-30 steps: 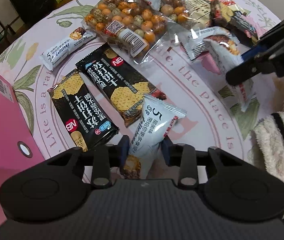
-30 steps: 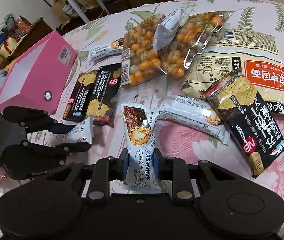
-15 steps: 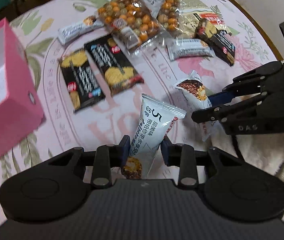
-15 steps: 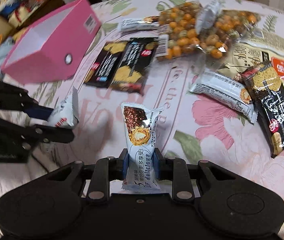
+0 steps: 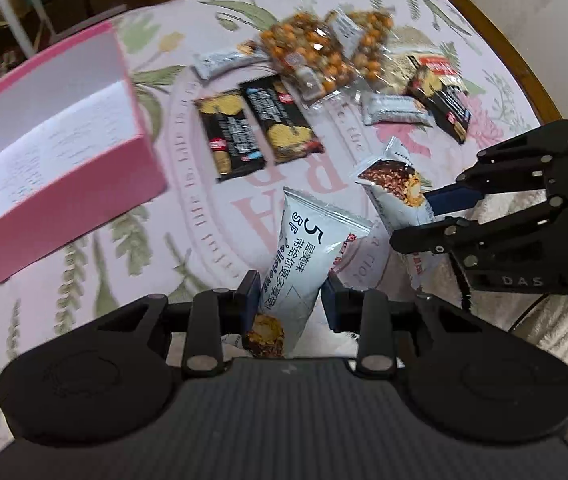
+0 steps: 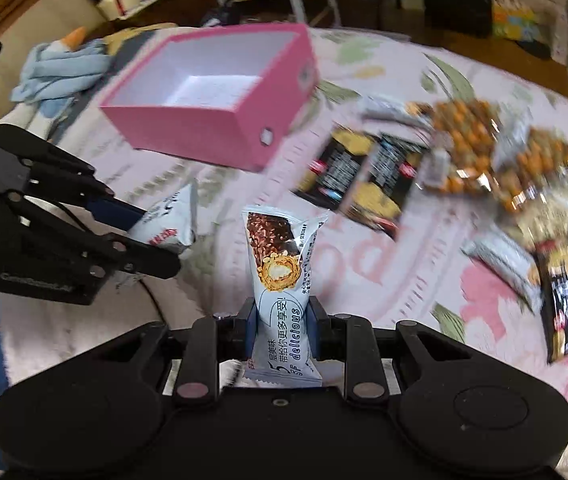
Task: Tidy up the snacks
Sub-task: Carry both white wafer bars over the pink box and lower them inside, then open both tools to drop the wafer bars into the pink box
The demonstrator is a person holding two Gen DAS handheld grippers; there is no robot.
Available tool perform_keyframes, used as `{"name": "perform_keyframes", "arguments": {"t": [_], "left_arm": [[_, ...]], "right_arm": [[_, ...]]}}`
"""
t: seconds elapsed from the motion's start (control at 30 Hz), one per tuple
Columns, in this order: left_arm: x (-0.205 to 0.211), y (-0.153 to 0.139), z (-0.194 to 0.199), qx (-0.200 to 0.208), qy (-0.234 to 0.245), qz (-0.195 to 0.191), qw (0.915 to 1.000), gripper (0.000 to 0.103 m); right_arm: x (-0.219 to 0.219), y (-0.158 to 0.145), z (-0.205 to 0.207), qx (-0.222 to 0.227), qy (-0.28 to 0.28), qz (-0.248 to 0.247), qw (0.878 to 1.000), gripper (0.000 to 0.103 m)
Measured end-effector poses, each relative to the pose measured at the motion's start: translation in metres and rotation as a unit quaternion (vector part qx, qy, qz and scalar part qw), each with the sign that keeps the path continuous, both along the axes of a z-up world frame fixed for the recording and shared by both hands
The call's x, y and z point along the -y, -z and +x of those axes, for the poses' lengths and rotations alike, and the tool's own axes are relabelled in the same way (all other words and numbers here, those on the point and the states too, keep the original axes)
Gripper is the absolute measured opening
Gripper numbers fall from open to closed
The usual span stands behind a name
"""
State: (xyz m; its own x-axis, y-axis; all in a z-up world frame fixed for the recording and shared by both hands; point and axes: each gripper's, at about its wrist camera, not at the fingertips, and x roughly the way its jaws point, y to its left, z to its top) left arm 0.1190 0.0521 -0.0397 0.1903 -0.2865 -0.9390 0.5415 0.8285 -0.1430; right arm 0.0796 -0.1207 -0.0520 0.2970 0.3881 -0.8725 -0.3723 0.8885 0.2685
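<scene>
My left gripper [image 5: 288, 294] is shut on a white wafer bar packet [image 5: 304, 256] and holds it above the table. My right gripper [image 6: 281, 322] is shut on a second white wafer bar packet [image 6: 279, 276]; it also shows in the left wrist view [image 5: 398, 196]. The left gripper [image 6: 155, 236] with its packet shows at the left of the right wrist view. An open pink box [image 5: 55, 148] with a white inside stands at the left, also in the right wrist view [image 6: 211, 96]; nothing shows inside it.
On the floral tablecloth [image 5: 187, 216] lie two black cracker packets [image 5: 255, 128], clear bags of coated nuts [image 5: 312, 56], two white bars [image 5: 392, 110] and another black packet [image 5: 444, 104]. The table's wooden edge [image 5: 500, 36] runs at the right. Clothes and furniture stand beyond.
Both grippers have lifted and swung left with their packets. The pink box now shows from above, open side up, nearer the middle of both views.
</scene>
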Motion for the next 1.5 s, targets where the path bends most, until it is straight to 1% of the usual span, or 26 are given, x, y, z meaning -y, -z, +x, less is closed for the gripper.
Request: {"name": "perform_keyframes", "arguments": {"t": [0.13, 0.27, 0.37, 0.43, 0.6, 0.67, 0.73, 0.8, 0.83, 0.97, 1.07, 1.13, 1.2, 1.27, 1.33, 1.4, 1.43, 1.5], "left_arm": [[-0.023, -0.023, 0.005, 0.008, -0.026, -0.008, 0.9996, 0.032], [-0.048, -0.045, 0.019, 0.037, -0.061, -0.017, 0.9973, 0.032], [-0.070, -0.057, 0.036, 0.061, -0.099, -0.034, 0.9926, 0.032], [-0.082, -0.059, 0.047, 0.078, -0.122, -0.045, 0.9884, 0.032], [-0.108, -0.039, 0.088, 0.080, -0.183, -0.066, 0.9776, 0.032], [-0.114, -0.028, 0.103, 0.086, -0.214, -0.077, 0.9701, 0.032], [-0.121, -0.016, 0.122, 0.084, -0.237, -0.090, 0.9635, 0.032], [-0.129, -0.005, 0.140, 0.080, -0.270, -0.106, 0.9537, 0.032], [-0.133, 0.001, 0.148, 0.076, -0.279, -0.113, 0.9504, 0.032], [-0.144, 0.031, 0.185, 0.051, -0.311, -0.117, 0.9419, 0.031], [-0.150, 0.055, 0.204, 0.025, -0.325, -0.115, 0.9384, 0.031], [-0.152, 0.071, 0.215, 0.014, -0.333, -0.109, 0.9364, 0.029], [-0.154, 0.084, 0.224, 0.008, -0.337, -0.102, 0.9358, 0.028], [-0.156, 0.092, 0.229, 0.002, -0.340, -0.101, 0.9350, 0.028], [-0.159, 0.097, 0.233, -0.002, -0.341, -0.108, 0.9337, 0.028], [-0.160, 0.098, 0.233, -0.003, -0.337, -0.111, 0.9350, 0.028], [-0.161, 0.098, 0.232, 0.000, -0.335, -0.109, 0.9358, 0.030], [-0.162, 0.093, 0.228, 0.010, -0.323, -0.105, 0.9403, 0.033]], "right_arm": [[-0.017, -0.021, 0.009, 0.007, -0.019, 0.009, 1.000, 0.029], [-0.033, -0.037, 0.026, 0.022, -0.036, 0.021, 0.999, 0.029], [-0.045, -0.045, 0.043, 0.047, -0.050, 0.036, 0.997, 0.029], [-0.052, -0.044, 0.059, 0.053, -0.050, 0.051, 0.996, 0.029], [-0.075, -0.031, 0.107, 0.065, -0.039, 0.069, 0.995, 0.029], [-0.087, -0.024, 0.126, 0.070, -0.043, 0.073, 0.994, 0.029], [-0.101, -0.018, 0.146, 0.086, -0.045, 0.055, 0.994, 0.029], [-0.117, -0.011, 0.165, 0.104, -0.057, 0.029, 0.993, 0.029], [-0.124, -0.005, 0.176, 0.108, -0.061, 0.017, 0.992, 0.029], [-0.152, 0.018, 0.211, 0.105, -0.085, -0.023, 0.991, 0.029], [-0.170, 0.035, 0.233, 0.080, -0.094, -0.042, 0.991, 0.029], [-0.181, 0.047, 0.242, 0.070, -0.100, -0.065, 0.990, 0.029], [-0.191, 0.058, 0.246, 0.074, -0.109, -0.093, 0.987, 0.029], [-0.198, 0.065, 0.251, 0.075, -0.115, -0.107, 0.985, 0.029], [-0.201, 0.070, 0.256, 0.078, -0.110, -0.116, 0.984, 0.031], [-0.200, 0.070, 0.257, 0.082, -0.109, -0.113, 0.984, 0.038], [-0.198, 0.069, 0.254, 0.086, -0.109, -0.110, 0.984, 0.040], [-0.192, 0.064, 0.249, 0.089, -0.106, -0.102, 0.985, 0.043]]}}
